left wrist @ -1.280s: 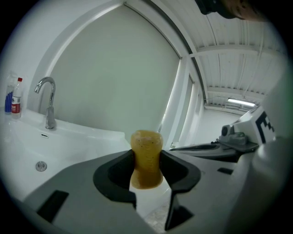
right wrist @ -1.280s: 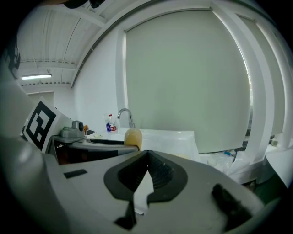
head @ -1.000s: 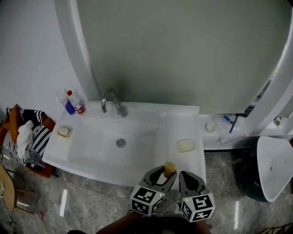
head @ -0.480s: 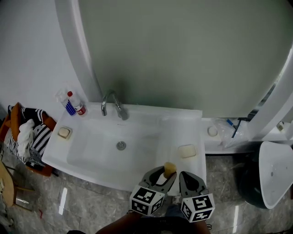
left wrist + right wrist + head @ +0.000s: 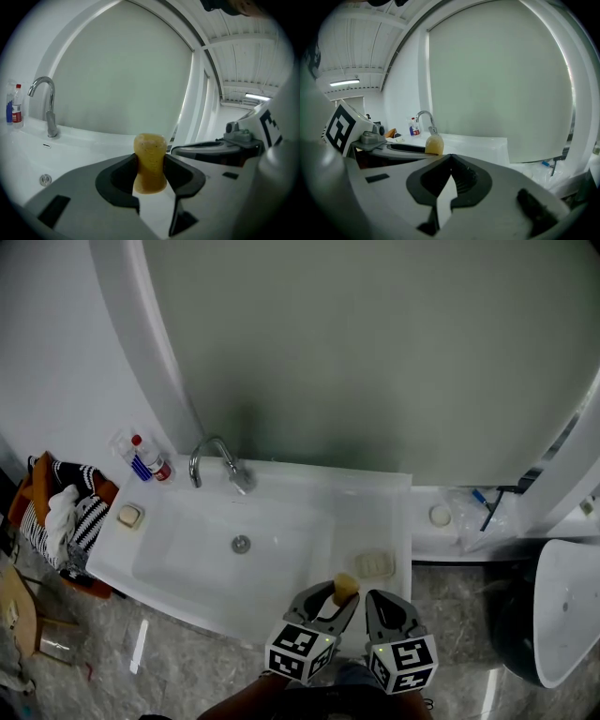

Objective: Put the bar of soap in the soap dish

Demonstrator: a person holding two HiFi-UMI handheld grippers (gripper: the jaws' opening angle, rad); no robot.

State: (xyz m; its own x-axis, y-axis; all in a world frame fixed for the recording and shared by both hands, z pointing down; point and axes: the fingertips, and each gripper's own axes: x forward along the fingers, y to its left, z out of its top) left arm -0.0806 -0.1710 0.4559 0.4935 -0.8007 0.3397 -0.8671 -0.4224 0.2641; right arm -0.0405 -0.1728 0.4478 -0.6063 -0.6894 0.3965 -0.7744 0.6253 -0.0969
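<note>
Soap held in the left gripper, just short of the dish.

The left gripper (image 5: 341, 599) is clamped on the bar of soap (image 5: 346, 587). Its jaws pinch the yellowish bar at its waist, and the bar's long axis stands upright across them, its rounded end poking above the jaw tips. The gripper hovers at the front edge of the sink (image 5: 281, 615), toward its right corner. The soap dish (image 5: 374, 564) sits on the flat ledge along the sink's right edge, near that front right corner. It lies just ahead of the soap and slightly to its right, and looks empty. The right gripper (image 5: 373, 600) hangs beside the left with its jaws pressed together on nothing. It looks marginally nearer the dish sideways, but the coming move is probably a short forward-right reach by the left.
</note>
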